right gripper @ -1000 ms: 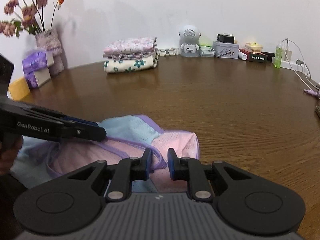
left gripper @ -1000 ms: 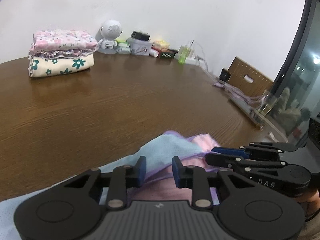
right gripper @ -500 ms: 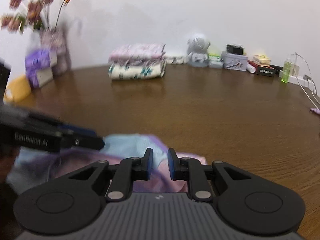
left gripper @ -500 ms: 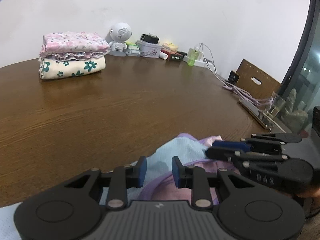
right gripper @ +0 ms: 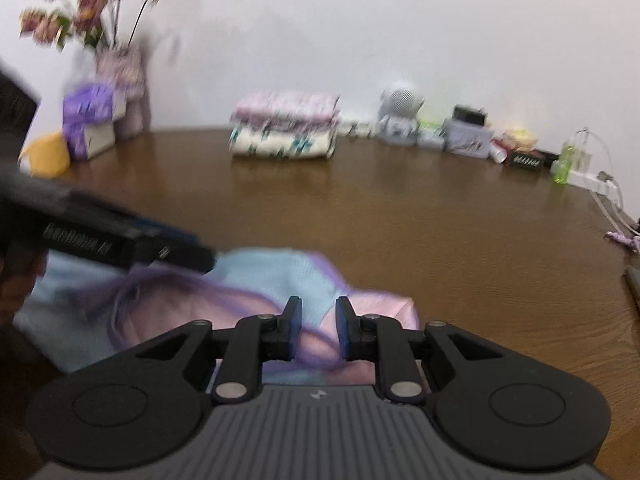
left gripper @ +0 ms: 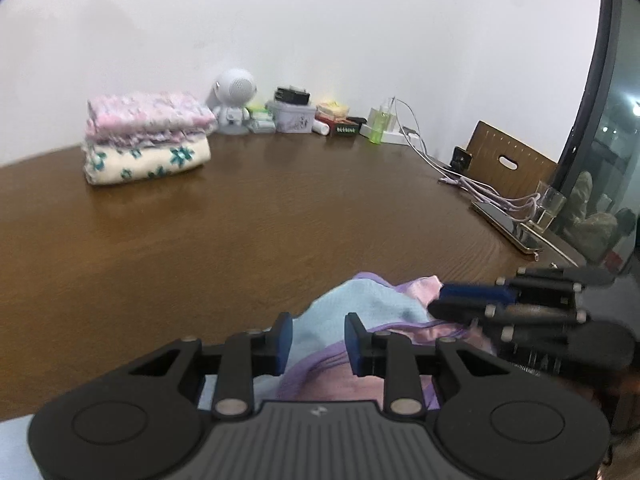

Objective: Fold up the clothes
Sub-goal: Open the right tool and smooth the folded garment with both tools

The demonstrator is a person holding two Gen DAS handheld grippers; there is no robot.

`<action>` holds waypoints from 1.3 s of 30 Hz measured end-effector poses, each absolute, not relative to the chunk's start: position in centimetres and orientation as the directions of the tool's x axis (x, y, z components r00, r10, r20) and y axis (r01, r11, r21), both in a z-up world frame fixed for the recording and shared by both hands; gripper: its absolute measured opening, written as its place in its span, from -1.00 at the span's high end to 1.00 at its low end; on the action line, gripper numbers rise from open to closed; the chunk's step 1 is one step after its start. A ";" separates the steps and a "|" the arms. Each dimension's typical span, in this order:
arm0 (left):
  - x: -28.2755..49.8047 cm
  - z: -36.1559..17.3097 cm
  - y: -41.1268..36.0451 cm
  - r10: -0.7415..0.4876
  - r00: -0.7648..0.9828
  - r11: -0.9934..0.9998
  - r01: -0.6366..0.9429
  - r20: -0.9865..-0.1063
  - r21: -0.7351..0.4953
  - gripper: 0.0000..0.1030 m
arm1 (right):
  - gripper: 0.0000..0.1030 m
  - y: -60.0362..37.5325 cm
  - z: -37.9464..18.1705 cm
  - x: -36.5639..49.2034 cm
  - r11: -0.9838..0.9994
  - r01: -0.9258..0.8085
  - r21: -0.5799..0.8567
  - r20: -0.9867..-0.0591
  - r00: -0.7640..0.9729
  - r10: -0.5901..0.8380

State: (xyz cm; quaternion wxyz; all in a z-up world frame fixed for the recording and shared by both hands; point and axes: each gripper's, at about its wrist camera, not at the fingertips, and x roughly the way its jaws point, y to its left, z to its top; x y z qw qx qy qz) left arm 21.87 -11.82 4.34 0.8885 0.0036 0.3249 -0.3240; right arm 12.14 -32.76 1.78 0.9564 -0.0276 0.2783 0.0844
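1. Brown wood fills the room's middle: a big table (left gripper: 248,216) against a white wall, with a stack of folded clothes (left gripper: 146,136) at eleven o'clock in the left wrist view and small clutter along the wall edge.
2. Closest to the person, at six o'clock on the table, lies the garment (right gripper: 256,280), light blue and pink with purple trim, loosely bunched and not yet squared.
3. From where I stand, the left gripper (left gripper: 318,338) has its fingers part spread with blue cloth lying in the gap; whether they pinch it I cannot tell.
4. The right gripper (right gripper: 318,330) shows a narrower gap over the pink part near the purple trim; a grip there is also unclear to me.
5. Each gripper appears in the other's view, at three o'clock and at nine o'clock, so both work the same garment close together.
6. To do this step well, I would take only the top layer at the trim, keep both hands level and moving together, and lay the fold flat before letting go.
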 end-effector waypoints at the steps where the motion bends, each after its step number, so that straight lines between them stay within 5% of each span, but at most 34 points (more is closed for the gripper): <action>1: 21.7 4.3 -11.5 -0.567 0.584 0.794 0.575 -0.581 -0.197 0.51 | 0.67 -32.9 2.0 12.4 0.985 -0.173 0.011 -0.530 0.834 0.153; 11: 22.0 2.8 -9.0 -0.545 0.579 0.818 0.525 -0.606 -0.234 0.49 | 0.68 -31.2 0.4 15.3 0.985 -0.175 0.009 -0.608 0.781 0.144; 24: 21.4 3.3 -5.8 -0.516 0.629 0.852 0.449 -0.581 -0.269 0.50 | 0.68 -28.9 1.6 17.1 0.972 -0.234 0.032 -0.575 0.791 0.209; 39: 20.0 2.9 -5.5 -0.515 0.650 0.851 0.467 -0.559 -0.241 0.49 | 0.51 -30.6 0.9 15.8 0.990 -0.143 0.012 -0.563 0.817 0.125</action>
